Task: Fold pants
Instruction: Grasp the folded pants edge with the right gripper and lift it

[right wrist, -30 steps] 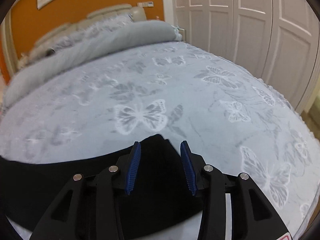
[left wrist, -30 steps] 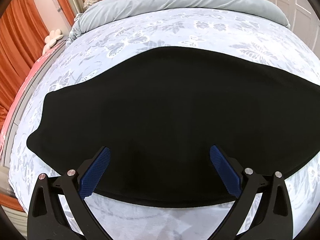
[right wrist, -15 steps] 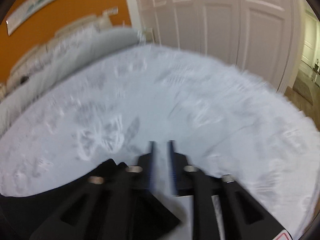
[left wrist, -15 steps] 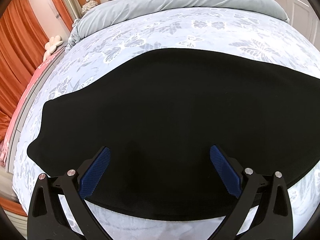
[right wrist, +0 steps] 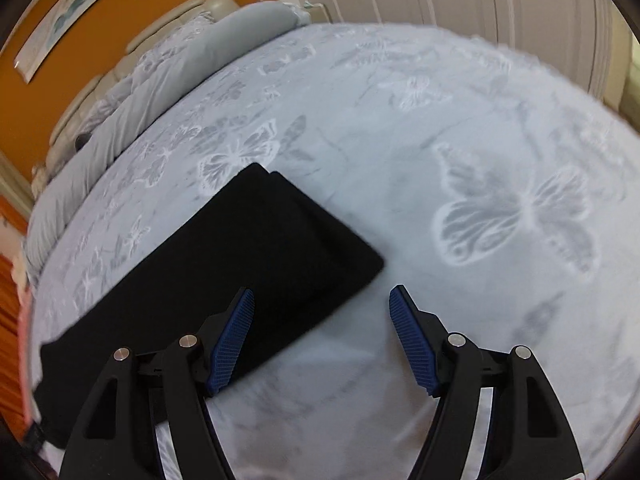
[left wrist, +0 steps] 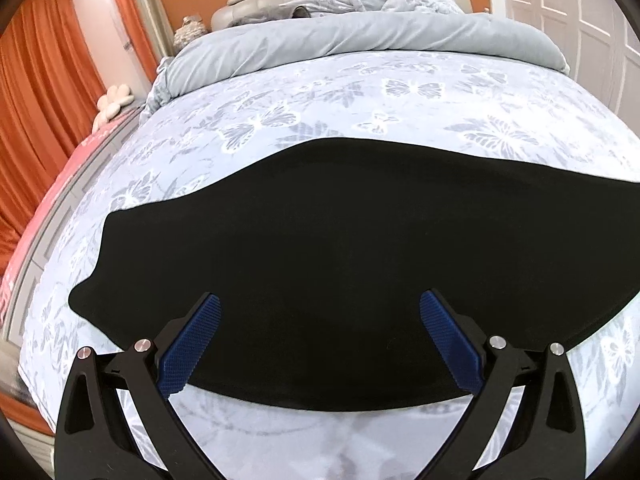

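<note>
Black pants (left wrist: 340,248) lie flat across my butterfly-print bedspread (left wrist: 400,92), folded lengthwise into a long band with the grey duvet (left wrist: 360,40) bunched beyond them at the headboard end. My left gripper (left wrist: 320,340) hangs over the near edge of the cloth with jaws spread wide, nothing between the blue pads (left wrist: 192,344). My right gripper (right wrist: 322,336) sits by the squared leg end (right wrist: 320,248), jaws opening, holding nothing; only a corner of the fabric shows between the pads, untouched.
</note>
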{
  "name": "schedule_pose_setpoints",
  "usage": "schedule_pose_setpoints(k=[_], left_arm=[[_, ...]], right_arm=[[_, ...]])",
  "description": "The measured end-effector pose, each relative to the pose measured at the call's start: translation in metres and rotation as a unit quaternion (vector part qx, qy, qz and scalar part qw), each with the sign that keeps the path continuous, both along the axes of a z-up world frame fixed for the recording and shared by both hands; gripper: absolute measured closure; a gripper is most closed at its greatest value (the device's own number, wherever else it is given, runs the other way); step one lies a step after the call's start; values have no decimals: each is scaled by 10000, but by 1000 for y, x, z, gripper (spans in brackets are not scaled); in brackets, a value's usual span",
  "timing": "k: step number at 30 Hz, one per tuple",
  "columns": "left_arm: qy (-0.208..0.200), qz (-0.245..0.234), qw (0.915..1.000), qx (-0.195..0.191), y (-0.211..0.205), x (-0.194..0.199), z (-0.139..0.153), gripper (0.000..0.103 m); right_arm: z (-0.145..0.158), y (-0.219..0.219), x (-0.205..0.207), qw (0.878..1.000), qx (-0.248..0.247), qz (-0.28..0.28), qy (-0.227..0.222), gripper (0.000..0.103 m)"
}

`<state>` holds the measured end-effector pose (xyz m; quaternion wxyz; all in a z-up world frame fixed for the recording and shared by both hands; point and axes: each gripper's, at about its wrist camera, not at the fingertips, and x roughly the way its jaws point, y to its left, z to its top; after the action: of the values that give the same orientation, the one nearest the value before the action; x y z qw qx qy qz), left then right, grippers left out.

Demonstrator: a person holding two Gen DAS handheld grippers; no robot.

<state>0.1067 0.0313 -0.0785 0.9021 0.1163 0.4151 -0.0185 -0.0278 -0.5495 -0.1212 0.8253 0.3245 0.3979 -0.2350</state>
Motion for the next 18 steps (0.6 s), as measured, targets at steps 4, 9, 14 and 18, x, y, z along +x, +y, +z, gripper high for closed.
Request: schedule_pose_setpoints(k=[4,9,14,18], left_arm=[[6,219,9996,-151,18,5,6,5],[-11,403,9988,-284,42,6,12,5],[75,600,9968,-522,69,5,16,5],[123,804,9934,-805,95,4,20,5]], right_arm=[[-3,2,17,9998,116,-8,-178,92],[38,21,26,9965,155,-29,-826,94],[108,100,53,9829,-257,879,-1599,94],[132,186,86,9652,-478,1868,-1767,94]])
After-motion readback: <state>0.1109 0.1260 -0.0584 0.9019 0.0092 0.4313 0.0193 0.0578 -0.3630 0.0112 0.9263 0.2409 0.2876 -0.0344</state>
